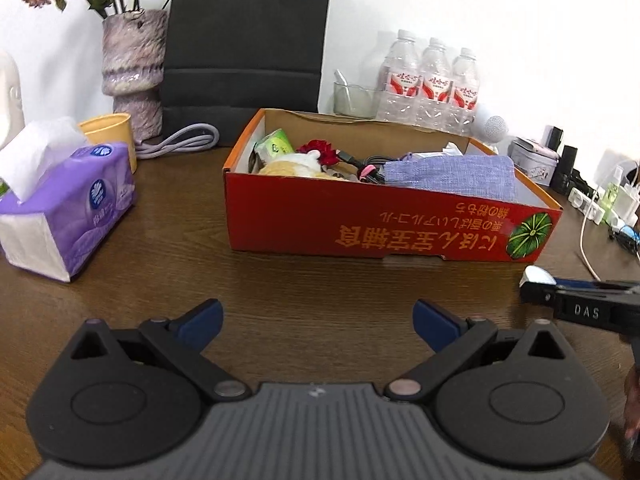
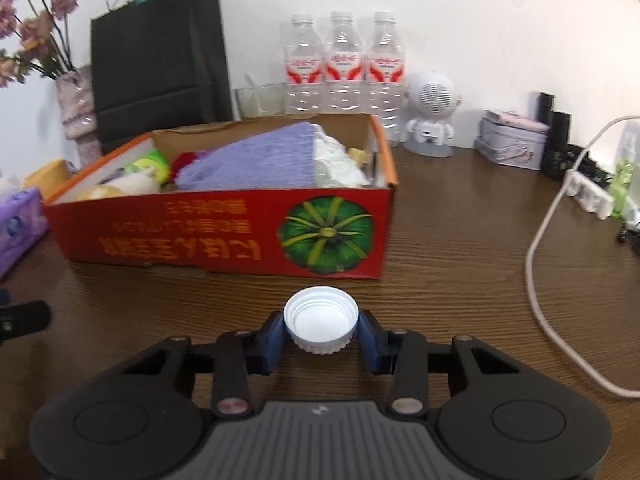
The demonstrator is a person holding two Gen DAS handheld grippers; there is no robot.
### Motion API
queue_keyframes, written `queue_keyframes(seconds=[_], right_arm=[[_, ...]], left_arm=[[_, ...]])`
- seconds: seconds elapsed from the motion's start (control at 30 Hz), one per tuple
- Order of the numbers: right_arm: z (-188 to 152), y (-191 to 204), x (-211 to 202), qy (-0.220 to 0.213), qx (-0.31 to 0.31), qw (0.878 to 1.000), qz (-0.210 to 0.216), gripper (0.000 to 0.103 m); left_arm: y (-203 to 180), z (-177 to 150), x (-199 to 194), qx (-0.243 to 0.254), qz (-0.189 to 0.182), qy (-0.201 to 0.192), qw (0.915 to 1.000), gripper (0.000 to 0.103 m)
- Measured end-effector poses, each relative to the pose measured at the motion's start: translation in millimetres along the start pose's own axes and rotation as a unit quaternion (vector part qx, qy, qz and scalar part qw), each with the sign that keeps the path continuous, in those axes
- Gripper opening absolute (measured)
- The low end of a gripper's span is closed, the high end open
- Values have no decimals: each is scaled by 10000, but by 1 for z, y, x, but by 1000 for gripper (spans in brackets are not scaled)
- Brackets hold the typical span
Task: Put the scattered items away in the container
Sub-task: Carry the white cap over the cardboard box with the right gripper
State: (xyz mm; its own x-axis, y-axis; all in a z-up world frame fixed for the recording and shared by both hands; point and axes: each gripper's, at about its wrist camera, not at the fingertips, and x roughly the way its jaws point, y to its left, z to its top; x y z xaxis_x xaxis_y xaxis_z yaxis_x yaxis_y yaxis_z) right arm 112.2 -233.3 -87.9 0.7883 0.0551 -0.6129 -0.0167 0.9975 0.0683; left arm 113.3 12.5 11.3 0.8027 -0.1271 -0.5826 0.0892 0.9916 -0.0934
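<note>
The white bottle cap (image 2: 321, 320) sits pinched between the right gripper (image 2: 321, 334) pads — open side up; the left gripper (image 1: 318, 322) gapes wide, empty, before the red box (image 1: 384, 216).

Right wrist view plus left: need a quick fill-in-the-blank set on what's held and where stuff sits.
1. The right gripper is shut on a white bottle ____, open side up.
2. The left gripper holds nothing; it is ____.
3. The red box has a green ____ printed on its front wall.
4. The purple cloth lies ____ the red box.

Missing words: cap; open; pumpkin; inside
</note>
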Motion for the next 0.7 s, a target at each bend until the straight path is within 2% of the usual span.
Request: queue_keyframes(seconds=[0.27,0.57,0.7], right_arm=[[-24,42,-80,-757,-265,9959,418,38],[-78,60,-165,-1150,-326,9909,621,39],[-99,64,-191,-1376,-359,9875,682,39]], left_arm=[[-2,-12,-52,43,156,-415,9990,103],[-8,-59,-132,15,66,-913,9958,103],[-11,-72,-164,42,143,-1143,9933,103]])
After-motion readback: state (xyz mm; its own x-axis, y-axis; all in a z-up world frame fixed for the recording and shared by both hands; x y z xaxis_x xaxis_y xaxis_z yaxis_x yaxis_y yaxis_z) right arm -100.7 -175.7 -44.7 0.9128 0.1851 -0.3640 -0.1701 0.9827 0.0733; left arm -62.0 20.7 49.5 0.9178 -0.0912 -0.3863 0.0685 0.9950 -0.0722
